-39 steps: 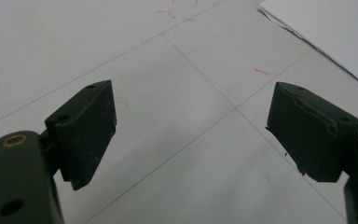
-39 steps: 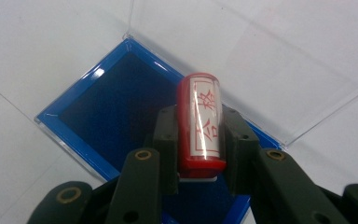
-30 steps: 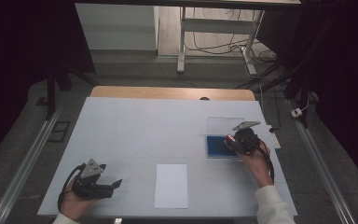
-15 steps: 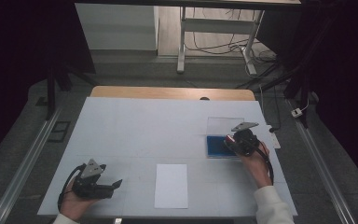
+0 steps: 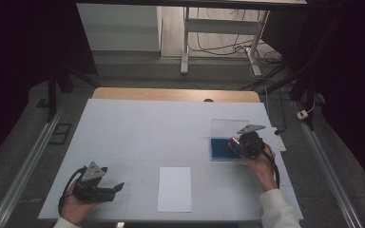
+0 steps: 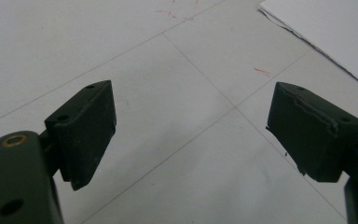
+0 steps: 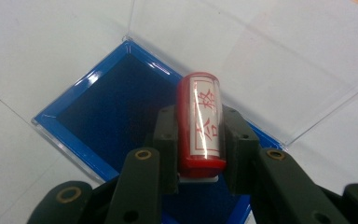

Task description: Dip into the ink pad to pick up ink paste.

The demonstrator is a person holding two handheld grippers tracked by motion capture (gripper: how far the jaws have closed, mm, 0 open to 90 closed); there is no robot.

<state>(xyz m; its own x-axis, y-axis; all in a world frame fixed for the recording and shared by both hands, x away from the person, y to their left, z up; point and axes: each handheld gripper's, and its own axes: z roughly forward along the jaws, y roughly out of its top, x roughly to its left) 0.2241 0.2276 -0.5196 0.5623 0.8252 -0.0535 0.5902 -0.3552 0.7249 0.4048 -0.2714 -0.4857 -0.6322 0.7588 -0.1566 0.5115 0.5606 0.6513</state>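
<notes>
1. Stamp (image 7: 200, 122), red and cylindrical with red characters on a clear label, sits clamped between the jaws of the right gripper (image 7: 200, 154), which press on both its sides.
2. It hangs over the blue ink pad (image 7: 116, 116), whose clear lid (image 7: 261, 60) stands open beyond it; from this angle I cannot tell whether the stamp's end touches the pad.
3. In the high view the pad (image 5: 221, 148) lies near the table's right edge, with the right gripper (image 5: 242, 142) over its right part and only a narrow strip of table (image 5: 147, 123) left between hand and edge.
4. The white sheet (image 5: 175, 188) lies near the front edge at the middle, well apart from the pad, with bare table between them.
5. The left gripper (image 5: 116, 187) rests low near the front left corner, jaws spread wide with nothing between them, pointing toward the sheet.
6. The left gripper view adds what the high view cannot: thin seam lines across the table, faint red marks (image 6: 261, 71), and the sheet's corner (image 6: 326, 32) beyond the right-hand jaw.
7. The right gripper view alone gives the stamp's lettering and the pad's raised blue rim.
</notes>
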